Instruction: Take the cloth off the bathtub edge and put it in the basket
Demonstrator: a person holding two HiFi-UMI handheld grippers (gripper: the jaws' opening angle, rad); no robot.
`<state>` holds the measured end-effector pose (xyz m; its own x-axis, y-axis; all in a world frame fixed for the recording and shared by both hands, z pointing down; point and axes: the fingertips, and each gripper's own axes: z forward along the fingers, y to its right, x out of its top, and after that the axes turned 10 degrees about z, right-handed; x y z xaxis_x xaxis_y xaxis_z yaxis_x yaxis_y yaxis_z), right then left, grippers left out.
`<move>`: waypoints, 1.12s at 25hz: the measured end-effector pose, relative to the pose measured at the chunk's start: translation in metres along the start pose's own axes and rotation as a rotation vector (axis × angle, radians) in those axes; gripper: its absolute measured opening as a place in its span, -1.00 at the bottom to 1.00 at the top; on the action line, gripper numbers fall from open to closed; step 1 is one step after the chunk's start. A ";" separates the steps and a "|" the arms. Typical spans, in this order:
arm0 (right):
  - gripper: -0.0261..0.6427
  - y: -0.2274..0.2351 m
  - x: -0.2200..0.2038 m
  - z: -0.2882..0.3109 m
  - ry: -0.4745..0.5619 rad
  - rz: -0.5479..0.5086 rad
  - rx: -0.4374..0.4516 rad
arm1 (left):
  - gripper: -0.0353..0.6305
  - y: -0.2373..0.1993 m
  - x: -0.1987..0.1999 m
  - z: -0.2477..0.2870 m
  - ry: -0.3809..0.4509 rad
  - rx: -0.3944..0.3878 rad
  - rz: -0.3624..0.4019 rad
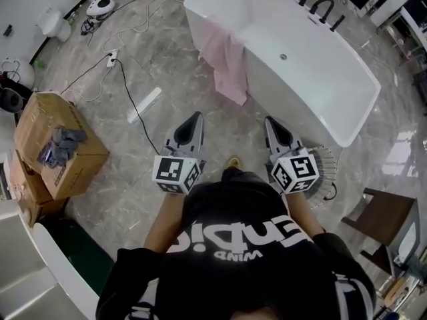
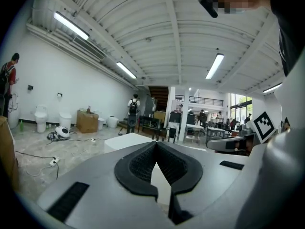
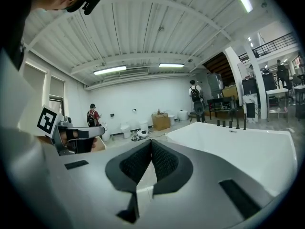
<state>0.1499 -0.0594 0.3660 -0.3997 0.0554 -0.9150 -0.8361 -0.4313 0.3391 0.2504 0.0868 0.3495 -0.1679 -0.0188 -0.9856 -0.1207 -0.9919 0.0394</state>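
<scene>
Grey jaws on the left gripper (image 1: 196,115) and right gripper (image 1: 270,120) are pressed together, empty. Beyond them, a limp pink cloth (image 1: 225,62) drapes over the white bathtub's (image 1: 347,99) nearer long edge. It looks light and soft, probably best pinched at the rim fold.

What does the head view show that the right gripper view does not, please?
Only the head view shows the pink cloth draped over the edge of the tub, and a box at the person's left. Only the right gripper view shows the ceiling lights and a person with a backpack. Both show the tub, its black tap, the left gripper and the right gripper, its fingers closed on nothing.
</scene>
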 end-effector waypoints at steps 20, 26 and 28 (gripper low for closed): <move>-0.88 0.067 0.038 0.156 -0.033 0.002 0.059 | -0.85 -0.091 0.003 0.147 -0.010 0.052 0.010; -0.88 0.091 0.061 0.236 -0.038 0.008 0.035 | -0.86 -0.142 0.009 0.216 -0.021 0.017 0.014; -0.88 0.096 0.069 0.264 -0.042 0.016 0.027 | -0.86 -0.161 0.013 0.238 -0.029 0.001 0.017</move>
<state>-0.0568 0.1407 0.3931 -0.4283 0.0868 -0.8995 -0.8390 -0.4079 0.3602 0.0350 0.2764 0.3690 -0.1986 -0.0319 -0.9796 -0.1182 -0.9914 0.0563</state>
